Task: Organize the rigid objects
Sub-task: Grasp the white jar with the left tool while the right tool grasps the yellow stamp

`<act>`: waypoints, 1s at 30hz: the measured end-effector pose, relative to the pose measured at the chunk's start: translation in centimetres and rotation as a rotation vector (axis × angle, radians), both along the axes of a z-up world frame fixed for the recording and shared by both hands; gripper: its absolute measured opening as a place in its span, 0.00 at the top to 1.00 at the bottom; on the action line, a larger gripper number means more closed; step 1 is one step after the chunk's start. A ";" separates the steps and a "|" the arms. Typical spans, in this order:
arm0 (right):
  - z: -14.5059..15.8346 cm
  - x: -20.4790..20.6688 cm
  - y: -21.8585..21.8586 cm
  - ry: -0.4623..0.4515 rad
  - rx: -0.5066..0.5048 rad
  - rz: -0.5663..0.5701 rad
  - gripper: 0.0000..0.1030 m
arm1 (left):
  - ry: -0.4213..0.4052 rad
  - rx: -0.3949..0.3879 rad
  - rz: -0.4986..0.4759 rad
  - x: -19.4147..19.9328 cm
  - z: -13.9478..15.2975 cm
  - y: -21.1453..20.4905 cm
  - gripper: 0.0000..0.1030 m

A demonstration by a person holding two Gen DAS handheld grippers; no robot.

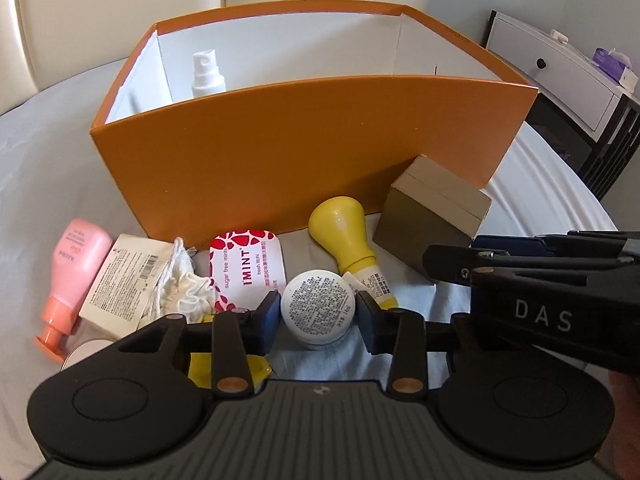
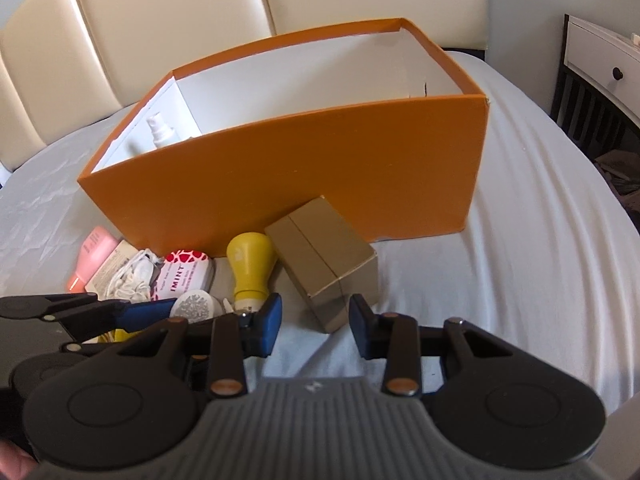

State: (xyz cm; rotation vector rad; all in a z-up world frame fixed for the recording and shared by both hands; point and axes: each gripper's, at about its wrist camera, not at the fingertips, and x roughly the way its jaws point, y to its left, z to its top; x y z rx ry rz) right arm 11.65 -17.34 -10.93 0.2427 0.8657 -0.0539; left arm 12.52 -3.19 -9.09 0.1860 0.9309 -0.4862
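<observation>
A round white jar (image 1: 318, 304) with fine print on its lid sits on the sheet, and my left gripper (image 1: 319, 315) is shut on it, a blue pad against each side. Behind it lie a yellow bulb-shaped bottle (image 1: 344, 228), a red-and-white mint tin (image 1: 248, 272) and a brown cardboard box (image 1: 432, 216). The big orange box (image 1: 300, 152) stands further back with a white spray bottle (image 1: 206, 76) inside. My right gripper (image 2: 316, 322) hovers open just short of the brown cardboard box (image 2: 324, 264), holding nothing.
At the left lie a pink bottle (image 1: 76, 272), a white carton (image 1: 124, 284) and a white string pouch (image 1: 184, 284). Everything rests on a bed sheet (image 2: 520, 240). A cream headboard (image 2: 160, 20) stands behind, and a white nightstand (image 1: 560, 68) at the right.
</observation>
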 end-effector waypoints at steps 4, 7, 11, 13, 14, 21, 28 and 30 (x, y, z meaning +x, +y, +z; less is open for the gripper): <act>0.7 -0.7 0.5 -0.052 -0.013 0.026 0.64 | -0.018 -0.002 0.038 -0.7 0.9 0.9 0.56; 1.2 -1.2 0.6 -0.091 -0.005 0.042 0.64 | -0.040 -0.039 0.107 -1.1 1.7 2.3 0.56; 1.4 -1.5 1.5 -0.098 -0.037 0.086 0.64 | -0.065 -0.100 0.240 -0.9 2.8 5.0 0.56; 1.6 -1.7 2.4 -0.114 -0.073 0.122 0.64 | -0.050 -0.124 0.266 -0.7 2.8 5.8 0.56; 1.6 -1.6 3.0 -0.115 -0.087 0.150 0.64 | -0.039 -0.132 0.269 -0.6 2.8 5.9 0.56; -0.8 1.1 5.3 -0.001 -0.112 0.198 0.64 | -0.022 -0.126 0.270 0.0 2.5 5.8 0.56; -2.9 2.9 5.0 0.084 -0.080 0.149 0.65 | -0.024 -0.108 0.250 0.2 2.1 5.2 0.56; -3.0 2.9 5.1 0.073 -0.084 0.146 0.69 | -0.026 -0.102 0.246 0.3 2.0 5.1 0.56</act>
